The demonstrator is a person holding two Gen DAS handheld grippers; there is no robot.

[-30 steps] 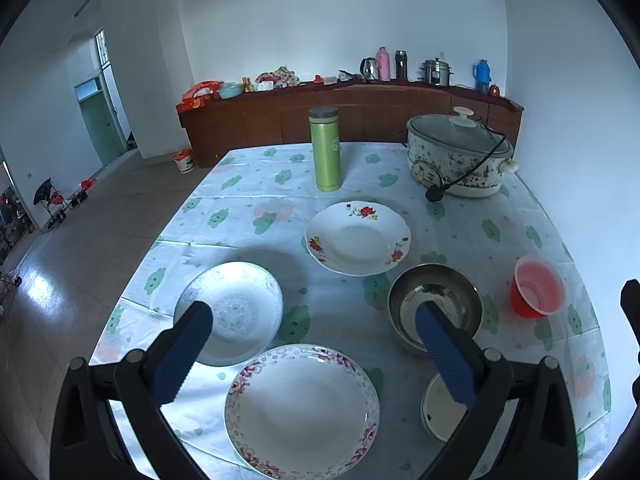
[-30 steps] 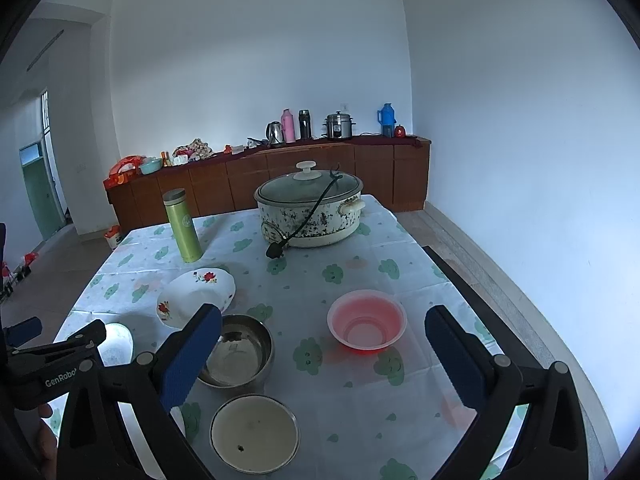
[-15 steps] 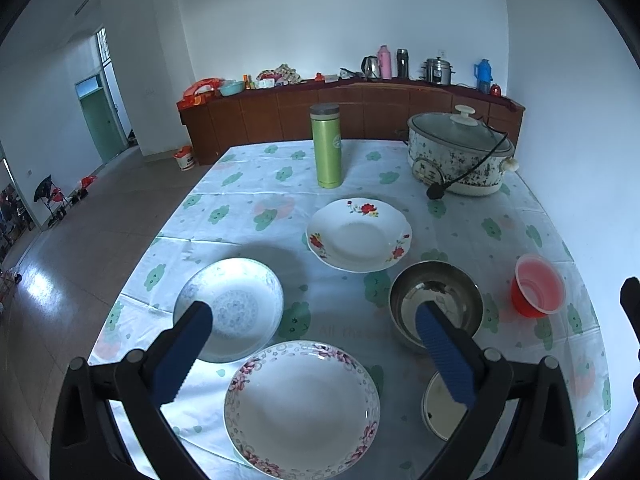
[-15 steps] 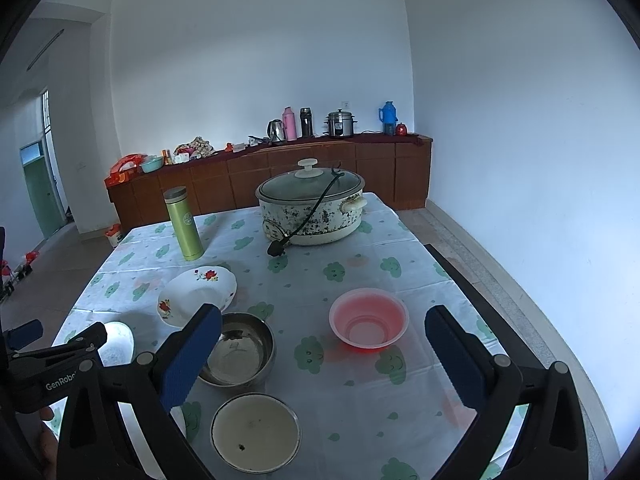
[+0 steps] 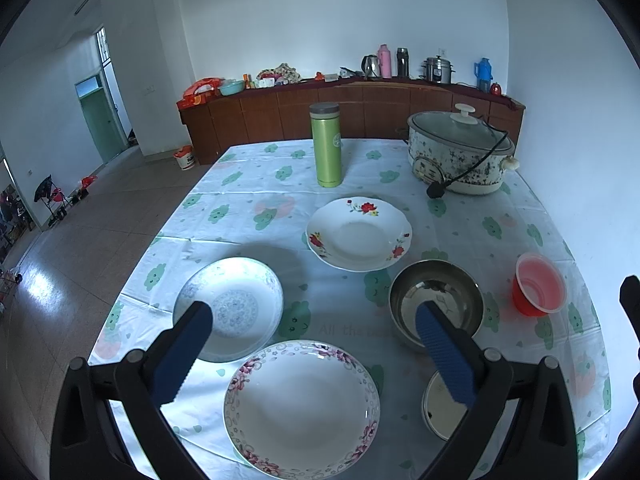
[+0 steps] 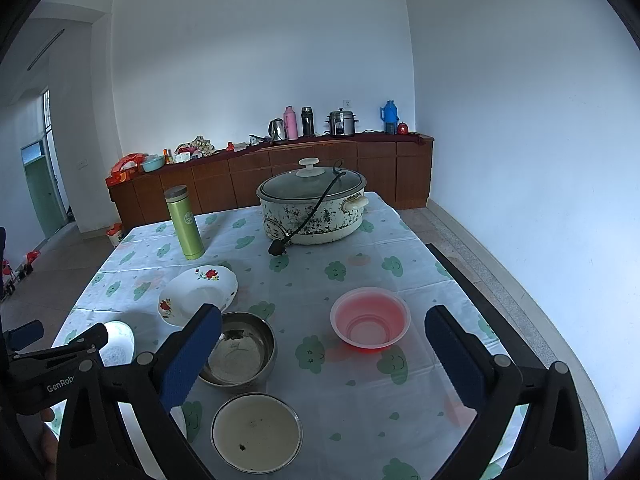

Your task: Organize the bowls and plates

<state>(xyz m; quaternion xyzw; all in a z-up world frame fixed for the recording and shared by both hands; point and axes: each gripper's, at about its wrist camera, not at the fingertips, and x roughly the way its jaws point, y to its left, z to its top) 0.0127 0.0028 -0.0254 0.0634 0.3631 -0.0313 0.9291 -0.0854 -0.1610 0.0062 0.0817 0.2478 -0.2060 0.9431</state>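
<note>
Three plates lie on the table: a pink-rimmed floral plate nearest, a blue-patterned plate to its left, and a red-flower plate farther back. A steel bowl, a small steel bowl and a red plastic bowl sit to the right. My left gripper is open and empty above the near plate. My right gripper is open and empty above the steel bowl, small bowl and red bowl.
A green thermos and a lidded electric pot with a loose cord stand at the table's far end. A wooden sideboard with kettles and flasks lines the back wall. Open tiled floor lies to the left of the table.
Both grippers have risen or tilted slightly; the table items sit a little lower and nearer in view. Nothing on the table has moved.
</note>
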